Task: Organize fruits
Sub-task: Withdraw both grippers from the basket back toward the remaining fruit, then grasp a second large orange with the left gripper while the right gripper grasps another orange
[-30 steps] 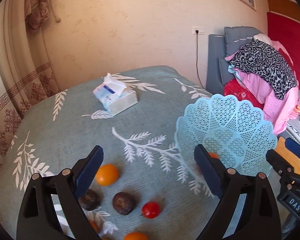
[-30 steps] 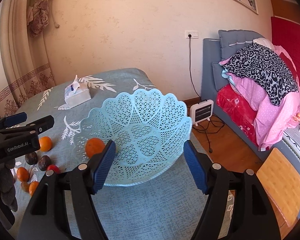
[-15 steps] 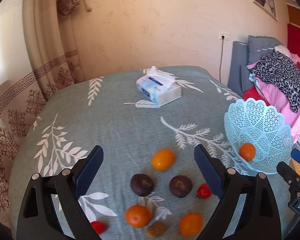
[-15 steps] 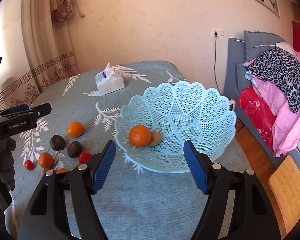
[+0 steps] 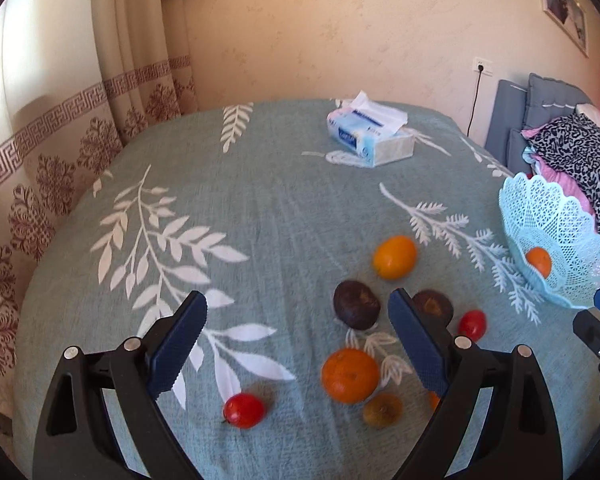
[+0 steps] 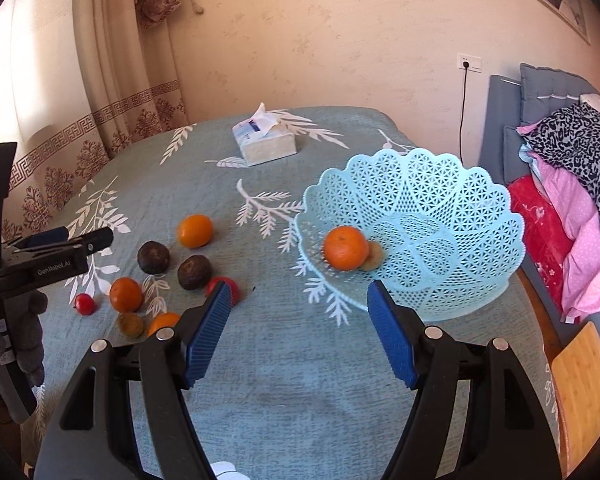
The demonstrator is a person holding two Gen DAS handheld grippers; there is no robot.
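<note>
Both grippers have pulled back from the basket [image 6: 439, 216], fingers spread and empty. Loose fruit lies clustered on the bench [image 5: 260, 208], probably including a blurred tomato [image 5: 244, 411] that could roll if nudged.

Warm daylight floods in from the left, the fisheye edges bend and darken, with slight motion blur.

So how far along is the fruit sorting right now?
Barely started. The blue basket holds one orange and a small brown fruit. Both grippers are open, holding nothing. Left: eight loose fruits, including two dark fruits and two tomatoes.
</note>
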